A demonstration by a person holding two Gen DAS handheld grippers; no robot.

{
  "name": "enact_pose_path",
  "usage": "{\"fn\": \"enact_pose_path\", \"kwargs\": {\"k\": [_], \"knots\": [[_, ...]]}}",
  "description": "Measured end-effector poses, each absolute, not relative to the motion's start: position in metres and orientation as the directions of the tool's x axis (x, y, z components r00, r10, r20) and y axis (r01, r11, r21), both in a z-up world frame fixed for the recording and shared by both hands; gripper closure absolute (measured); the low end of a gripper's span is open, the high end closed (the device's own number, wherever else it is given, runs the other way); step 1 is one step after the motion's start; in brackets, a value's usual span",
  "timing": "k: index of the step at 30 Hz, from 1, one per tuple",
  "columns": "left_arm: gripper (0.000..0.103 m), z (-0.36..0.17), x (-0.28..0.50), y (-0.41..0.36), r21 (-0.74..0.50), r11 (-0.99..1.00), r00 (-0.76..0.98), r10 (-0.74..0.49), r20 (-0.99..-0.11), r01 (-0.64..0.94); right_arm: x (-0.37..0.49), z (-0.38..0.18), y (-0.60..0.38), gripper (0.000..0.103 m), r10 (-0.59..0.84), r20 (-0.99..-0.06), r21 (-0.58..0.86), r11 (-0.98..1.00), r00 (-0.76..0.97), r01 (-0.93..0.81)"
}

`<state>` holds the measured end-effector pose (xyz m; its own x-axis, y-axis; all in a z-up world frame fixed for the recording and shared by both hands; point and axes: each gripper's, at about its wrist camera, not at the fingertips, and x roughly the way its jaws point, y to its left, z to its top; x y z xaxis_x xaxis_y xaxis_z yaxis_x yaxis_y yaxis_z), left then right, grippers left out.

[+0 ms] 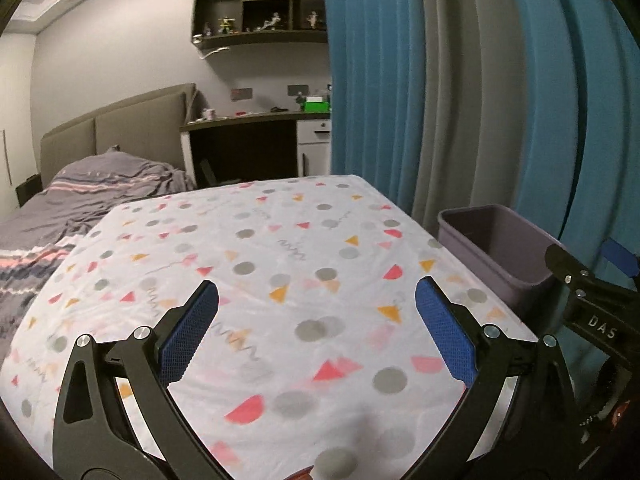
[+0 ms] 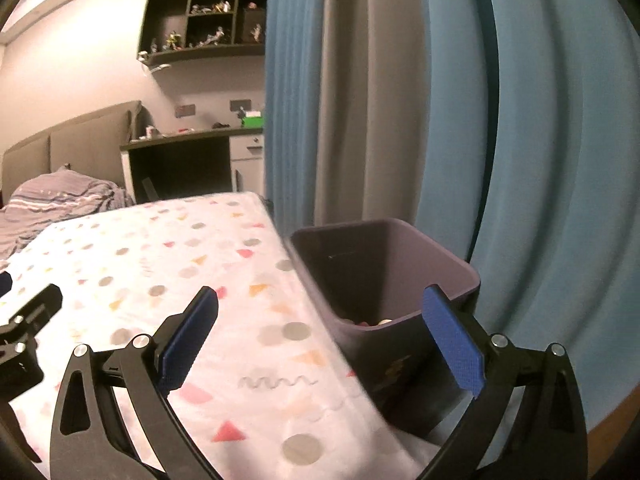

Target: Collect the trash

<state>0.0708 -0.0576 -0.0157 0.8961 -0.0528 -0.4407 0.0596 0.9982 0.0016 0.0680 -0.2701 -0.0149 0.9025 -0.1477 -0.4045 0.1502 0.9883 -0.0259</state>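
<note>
Sheet [image 1: 280, 280] patterned with dots and triangles filling centre frame. Left gripper [image 1: 316, 320] hanging over it, jaws wide apart, gripping nothing. Right gripper [image 2: 320, 332] likewise spread, empty. Purple bin [image 2: 384, 280] standing at right of the sheet's edge, scraps showing inside. Blue curtain [image 1: 480, 80] covering right; shelf [image 1: 260, 4] upper left.
</note>
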Motion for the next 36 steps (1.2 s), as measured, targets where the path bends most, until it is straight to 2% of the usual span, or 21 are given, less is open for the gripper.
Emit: {"fn": "enact_pose_path", "kwargs": {"k": [14, 36], "knots": [[0.006, -0.005, 0.022, -0.008, -0.042, 0.999, 0.913, -0.019, -0.408, 0.002, 0.028, 0.009, -0.220, 0.006, -0.092, -0.346, -0.018, 0.996, 0.934, 0.092], [0.006, 0.000, 0.017, 0.002, -0.063, 0.998, 0.916, -0.026, -0.401, 0.000, 0.022, 0.010, -0.207, 0.006, -0.074, -0.340, -0.027, 0.997, 0.937, 0.069]]}}
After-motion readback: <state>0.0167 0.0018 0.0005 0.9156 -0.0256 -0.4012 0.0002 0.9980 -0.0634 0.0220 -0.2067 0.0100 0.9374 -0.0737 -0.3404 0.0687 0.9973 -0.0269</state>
